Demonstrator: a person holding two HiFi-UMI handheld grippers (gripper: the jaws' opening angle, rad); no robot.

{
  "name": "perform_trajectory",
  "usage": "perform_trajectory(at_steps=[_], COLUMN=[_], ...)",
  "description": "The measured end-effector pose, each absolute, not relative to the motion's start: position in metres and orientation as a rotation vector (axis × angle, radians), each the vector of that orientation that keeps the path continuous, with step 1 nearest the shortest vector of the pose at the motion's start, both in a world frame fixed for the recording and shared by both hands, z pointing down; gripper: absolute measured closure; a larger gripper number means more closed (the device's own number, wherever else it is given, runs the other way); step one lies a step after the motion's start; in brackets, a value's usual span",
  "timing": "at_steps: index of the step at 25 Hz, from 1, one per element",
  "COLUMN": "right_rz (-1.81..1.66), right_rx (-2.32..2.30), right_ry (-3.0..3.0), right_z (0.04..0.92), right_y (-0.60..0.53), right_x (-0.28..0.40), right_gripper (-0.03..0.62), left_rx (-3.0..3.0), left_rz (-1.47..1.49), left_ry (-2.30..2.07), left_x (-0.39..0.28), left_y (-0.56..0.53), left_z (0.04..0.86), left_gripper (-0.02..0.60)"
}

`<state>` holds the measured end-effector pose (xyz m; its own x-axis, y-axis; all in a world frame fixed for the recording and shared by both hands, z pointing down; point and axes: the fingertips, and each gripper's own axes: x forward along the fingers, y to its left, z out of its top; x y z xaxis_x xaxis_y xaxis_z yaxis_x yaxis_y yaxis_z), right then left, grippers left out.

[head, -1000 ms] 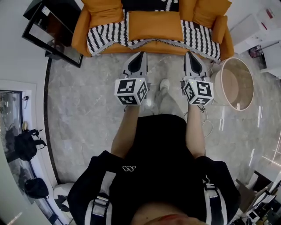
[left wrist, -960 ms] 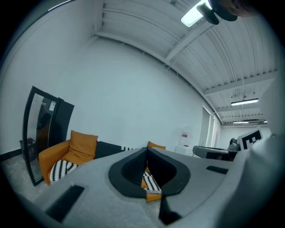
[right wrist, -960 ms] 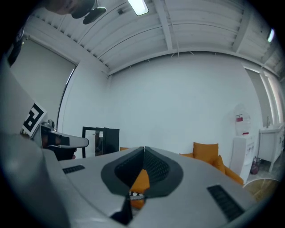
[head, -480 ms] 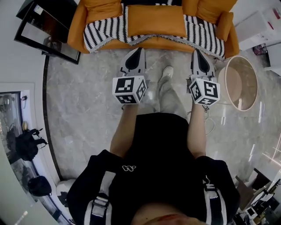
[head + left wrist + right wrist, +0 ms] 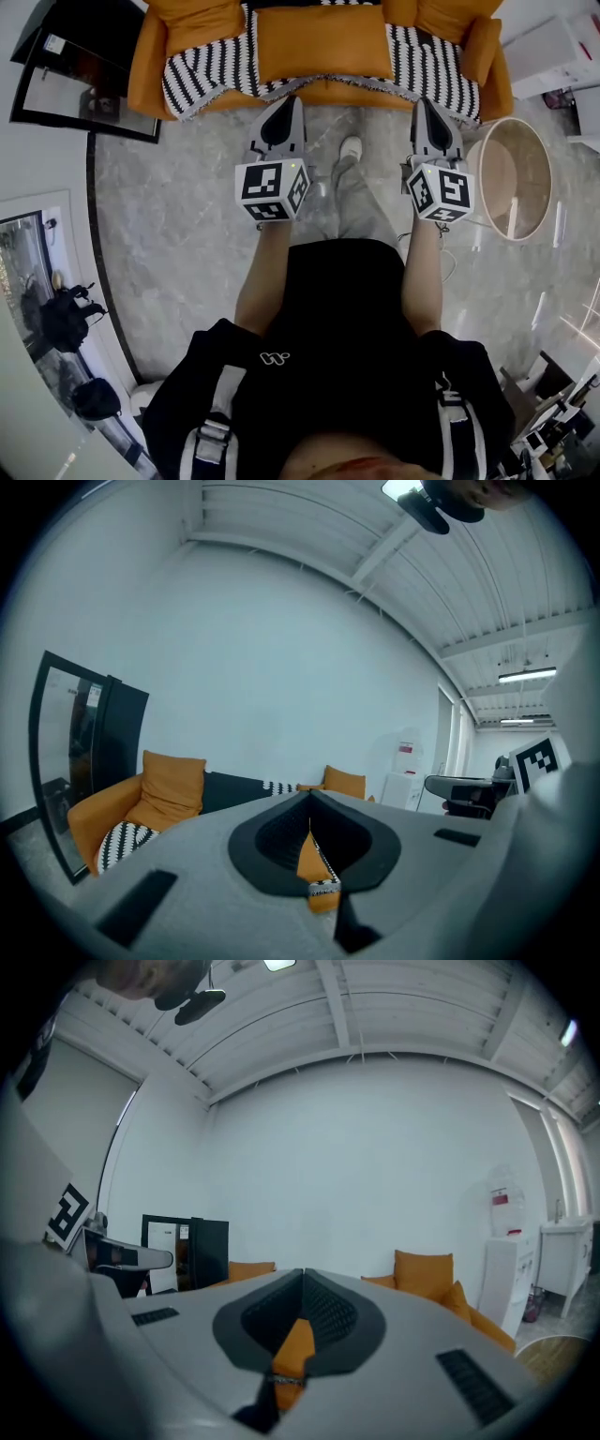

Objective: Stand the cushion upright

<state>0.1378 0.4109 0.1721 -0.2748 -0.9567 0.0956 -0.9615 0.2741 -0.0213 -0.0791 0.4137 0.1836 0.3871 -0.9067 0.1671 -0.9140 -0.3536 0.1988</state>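
Panel: black-framed panel [image 5: 80,80] stands against the wall, well off to the left of the left gripper.
Sofa: orange sofa [image 5: 150,61] runs across the scene straight ahead of both grippers, its seat draped with a black-and-white striped throw [image 5: 202,70].
Left gripper: left gripper [image 5: 292,99] has its jaws pressed together with nothing between them; it points at the sofa's front edge, its tip just short of the throw's fringe. In the left gripper view [image 5: 309,803] only a sliver of orange sofa shows beyond the closed jaws.
Cushion: orange cushion [image 5: 323,42] lies flat on the seat, ahead of the grippers and between their two lines of aim, touched by neither.
Right gripper: right gripper [image 5: 423,102] is likewise closed and empty, level with its partner and near the sofa's front edge; the right gripper view [image 5: 302,1277] shows the jaws meeting in a seam.
Table: round pale table [image 5: 497,187] stands on the grey marbled floor [image 5: 169,206] just to the right of the right gripper.
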Motion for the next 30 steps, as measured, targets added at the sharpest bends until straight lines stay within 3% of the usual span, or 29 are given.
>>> perform_trajectory(at_steps=[17, 30], right_rz=[0.227, 0.331], right_rx=[1.538, 1.496], right_ry=[-2.536, -2.621], right_z=[0.194, 0.203], right_y=[0.152, 0.087], right_x=[0.160, 0.157], right_gripper=[0.583, 0.583], left_rx=[2.183, 2.127], left_rz=[0.143, 0.211], left_ry=[-1.735, -1.825], left_x=[-0.029, -0.047], left_y=[0.182, 0.133], left_z=[0.208, 0.208], left_gripper=[0.572, 0.572])
